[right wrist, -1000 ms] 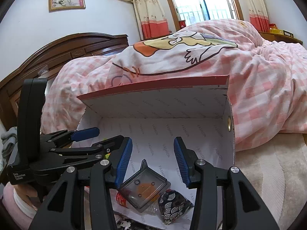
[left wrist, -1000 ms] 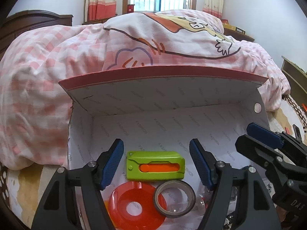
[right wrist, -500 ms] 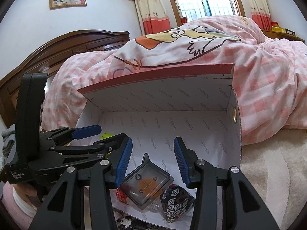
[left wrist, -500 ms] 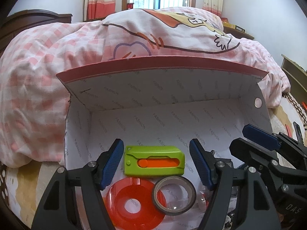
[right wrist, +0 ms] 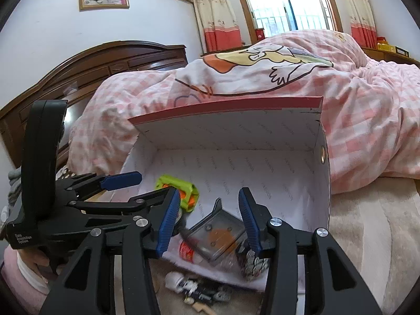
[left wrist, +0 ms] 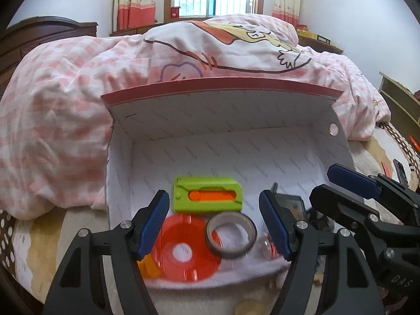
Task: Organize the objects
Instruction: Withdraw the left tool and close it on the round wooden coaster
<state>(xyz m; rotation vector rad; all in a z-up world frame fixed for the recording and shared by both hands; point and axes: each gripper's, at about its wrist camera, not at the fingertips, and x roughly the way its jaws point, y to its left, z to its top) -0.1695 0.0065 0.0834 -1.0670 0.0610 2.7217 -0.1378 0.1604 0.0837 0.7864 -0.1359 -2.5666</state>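
Note:
A white open box with a red rim [left wrist: 223, 86] [right wrist: 228, 107] lies on its side on the bed. Inside are a green and orange utility knife [left wrist: 207, 197] [right wrist: 181, 191], an orange disc [left wrist: 183, 246], a tape roll [left wrist: 231, 232], a clear plastic case [right wrist: 218, 236] and a patterned black and white object [right wrist: 254, 262]. My left gripper [left wrist: 214, 223] is open and empty, in front of the knife and tape roll. My right gripper [right wrist: 207, 218] is open and empty, in front of the clear case. Each gripper shows in the other's view.
A pink checked quilt [left wrist: 65, 105] is heaped behind the box. A small black and white toy figure [right wrist: 194, 288] lies on the beige blanket [right wrist: 367, 236] in front of the box. A dark wooden headboard [right wrist: 105, 63] is at the left.
Both grippers have pulled back and risen a little from the box, so it looks smaller and lower. More of the blanket and the toy figure show. Jaws stayed open.

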